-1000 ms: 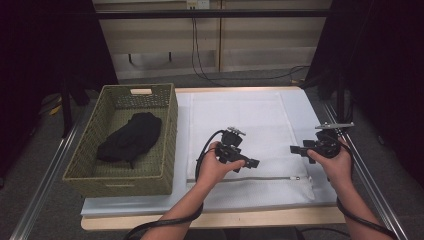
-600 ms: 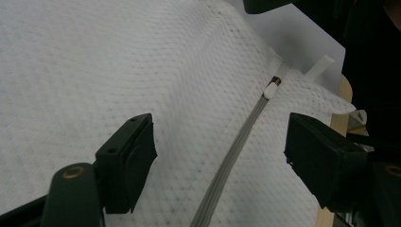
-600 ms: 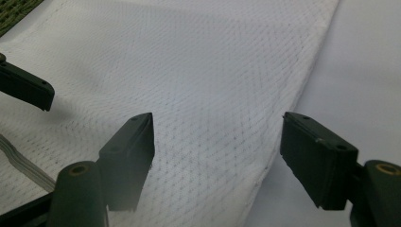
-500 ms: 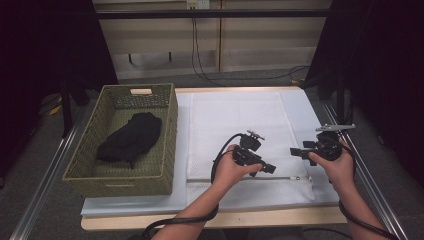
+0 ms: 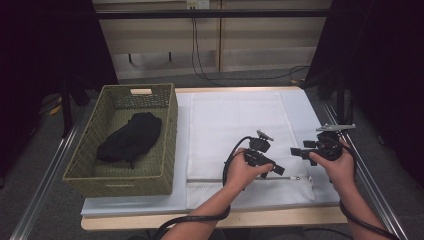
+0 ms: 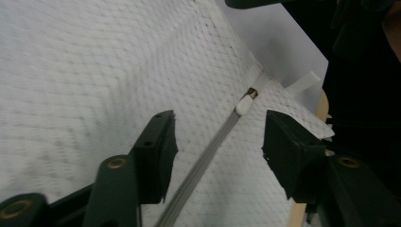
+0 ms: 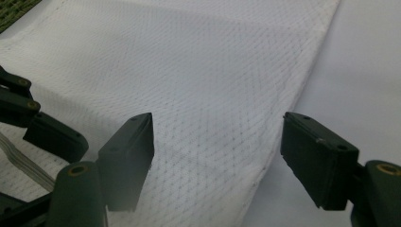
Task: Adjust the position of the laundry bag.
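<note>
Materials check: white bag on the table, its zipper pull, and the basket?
White bag: looks like synthetic mesh fabric, matte; a fine diamond weave shows in the left gripper view.
Zipper pull: smooth white tab, probably plastic or rubber, on a small metal-looking slider.
Basket: olive woven wicker or paper cord; material uncertain.

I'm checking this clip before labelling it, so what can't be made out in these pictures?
- Dark cloth in the basket, high view: too small to identify.
- Zipper pull, left gripper view: not yet between the jaws; the closing left gripper holds nothing.
- Mesh bag, right gripper view: contents can't be made out.
</note>
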